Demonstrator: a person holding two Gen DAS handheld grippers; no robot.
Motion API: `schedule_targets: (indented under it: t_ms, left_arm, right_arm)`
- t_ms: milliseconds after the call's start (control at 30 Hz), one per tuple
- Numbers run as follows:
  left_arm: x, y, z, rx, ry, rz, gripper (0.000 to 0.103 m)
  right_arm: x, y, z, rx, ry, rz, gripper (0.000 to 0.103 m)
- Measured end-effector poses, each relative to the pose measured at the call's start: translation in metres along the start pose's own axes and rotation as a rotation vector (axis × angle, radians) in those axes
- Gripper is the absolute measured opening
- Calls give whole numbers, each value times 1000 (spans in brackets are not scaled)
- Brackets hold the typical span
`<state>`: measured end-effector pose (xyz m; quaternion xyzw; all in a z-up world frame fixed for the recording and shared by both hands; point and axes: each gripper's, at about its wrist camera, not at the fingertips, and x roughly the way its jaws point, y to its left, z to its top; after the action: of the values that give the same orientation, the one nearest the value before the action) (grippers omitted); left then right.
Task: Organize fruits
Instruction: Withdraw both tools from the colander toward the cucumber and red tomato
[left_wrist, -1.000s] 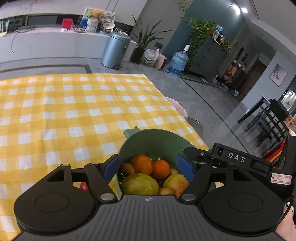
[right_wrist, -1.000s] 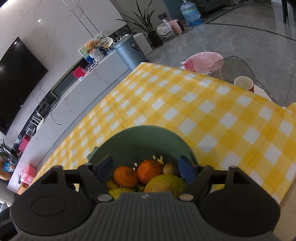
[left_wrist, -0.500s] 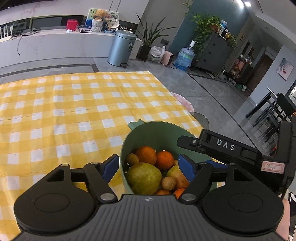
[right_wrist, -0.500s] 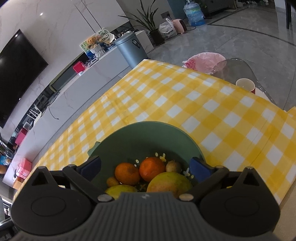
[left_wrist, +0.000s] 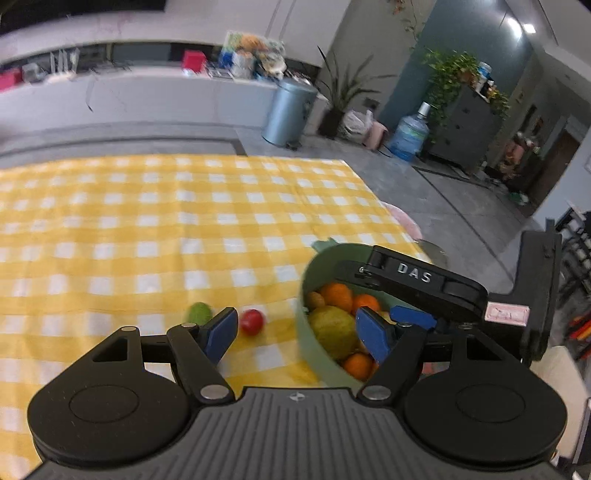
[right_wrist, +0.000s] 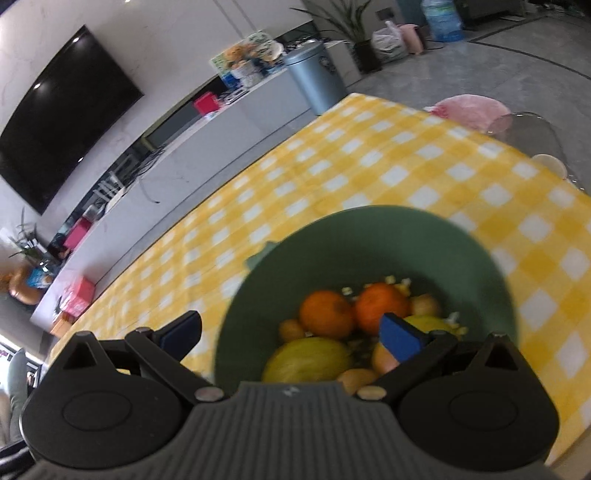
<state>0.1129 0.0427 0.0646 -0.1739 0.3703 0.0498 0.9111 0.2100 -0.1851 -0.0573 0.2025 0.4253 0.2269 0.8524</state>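
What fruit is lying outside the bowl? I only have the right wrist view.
Observer: The left wrist view shows a small red fruit on the yellow checked tablecloth, left of the green bowl.
Operator: Anything else there?
Observer: A small green fruit lies just left of the red one, apart from it.
Operator: Is the left gripper holding anything?
Observer: No, the left gripper is open and empty, with the bowl's near rim between its fingers.

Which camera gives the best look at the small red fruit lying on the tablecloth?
The left wrist view. The small red fruit lies on the yellow checked tablecloth, beside a small green fruit and left of the green bowl. The right wrist view shows only the bowl, not the red fruit.
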Motion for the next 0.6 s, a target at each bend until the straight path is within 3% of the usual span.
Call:
schedule_targets:
  t_ms: [167,333,467,600]
  left_arm:
    - [-30,-6,-13,59,-35,75,86]
    - [-54,0,-25,53,-59,130,87]
    - [-69,21,-28,14,-88,171,87]
    - [-78,49,-30,-62,-104,192,87]
  right_arm:
    - [-7,25,-8,-55,-8,49,99]
    - [-22,47,-21,-106,-21,97,99]
    - [-23,66,-37,-148,21,131,96]
    - [-22,85,-53,-196,31,123,85]
